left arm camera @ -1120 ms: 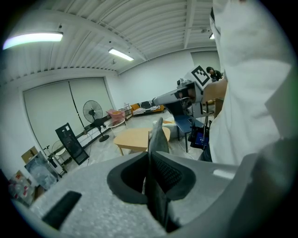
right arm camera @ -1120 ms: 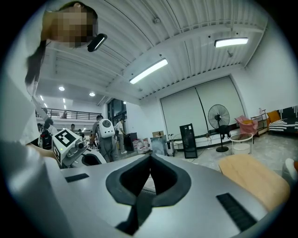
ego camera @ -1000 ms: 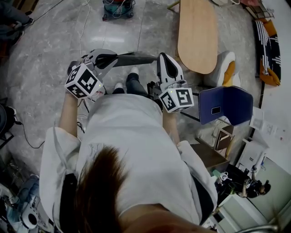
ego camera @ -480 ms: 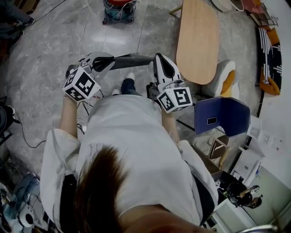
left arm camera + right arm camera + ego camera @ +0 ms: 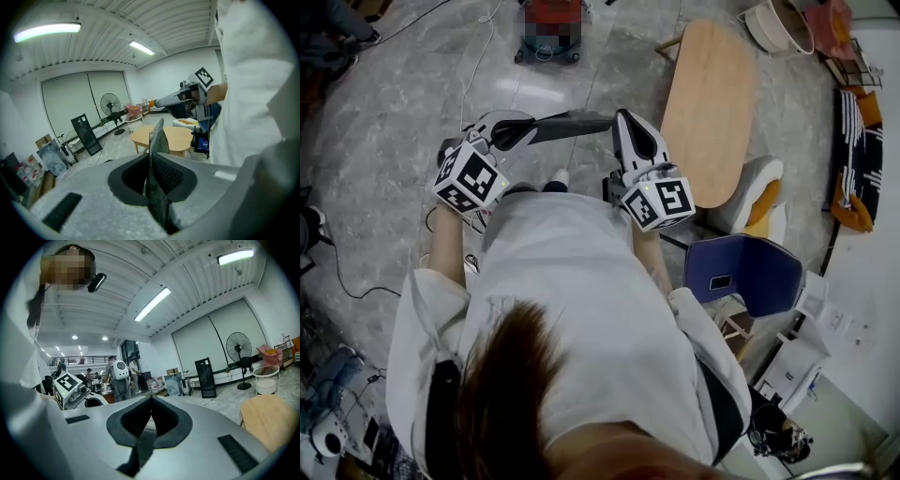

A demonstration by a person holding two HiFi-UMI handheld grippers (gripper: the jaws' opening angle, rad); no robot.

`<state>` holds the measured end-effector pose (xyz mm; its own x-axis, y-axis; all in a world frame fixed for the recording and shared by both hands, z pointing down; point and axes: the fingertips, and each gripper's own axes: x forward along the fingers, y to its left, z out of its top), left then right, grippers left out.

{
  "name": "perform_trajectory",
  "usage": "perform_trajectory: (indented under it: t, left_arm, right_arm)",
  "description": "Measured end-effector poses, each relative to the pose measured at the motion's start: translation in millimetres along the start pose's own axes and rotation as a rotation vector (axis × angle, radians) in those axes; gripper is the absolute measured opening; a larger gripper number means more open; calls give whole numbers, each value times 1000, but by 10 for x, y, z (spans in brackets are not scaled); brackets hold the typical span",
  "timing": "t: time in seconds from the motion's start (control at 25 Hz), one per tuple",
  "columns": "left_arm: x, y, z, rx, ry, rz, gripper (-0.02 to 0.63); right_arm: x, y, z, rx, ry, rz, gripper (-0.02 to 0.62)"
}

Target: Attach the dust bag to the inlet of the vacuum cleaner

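The dust bag (image 5: 572,125) is a flat dark grey piece, and my left gripper (image 5: 517,129) is shut on its left end. It stretches right toward the tip of my right gripper (image 5: 624,120). In the left gripper view the bag (image 5: 157,168) stands edge-on between the jaws and sticks out past them. My right gripper (image 5: 150,401) is shut, with no bag showing beyond its tips; whether it touches the bag I cannot tell. The red vacuum cleaner (image 5: 551,28) stands on the floor far ahead, partly blurred. Its inlet is not visible.
An oval wooden table (image 5: 708,103) stands ahead on the right, with a blue chair (image 5: 741,272) beside me. Cables (image 5: 478,56) trail over the grey floor. A standing fan (image 5: 239,348) and a black panel (image 5: 205,376) are at the far wall. People (image 5: 117,376) stand in the distance.
The table and chair have slid down the head view and the vacuum cleaner has come further into the top. Both grippers keep their pose, with the bag still in the left one.
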<state>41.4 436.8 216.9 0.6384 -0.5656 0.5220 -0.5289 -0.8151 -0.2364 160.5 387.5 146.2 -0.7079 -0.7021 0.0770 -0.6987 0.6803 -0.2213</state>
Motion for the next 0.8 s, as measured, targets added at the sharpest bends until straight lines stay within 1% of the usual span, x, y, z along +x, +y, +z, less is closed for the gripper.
perform_trajectory:
  t: [0.16,0.28,0.6,0.8]
  left_arm:
    - [117,190,-4,4,20,29,39]
    - [201,275,-32,0,36,31,40]
    - [432,674,-175,-15,49,5,39]
    - [569,1111,-263,-22,44,-34,40]
  right_arm:
    - [95,-192,-10,1,15,-2,2]
    - [112,-309,-62,13,31,-18,2]
    - [440,-605,-189,50,73,-66,2]
    - [883,-786,-149,63,72,-105,2]
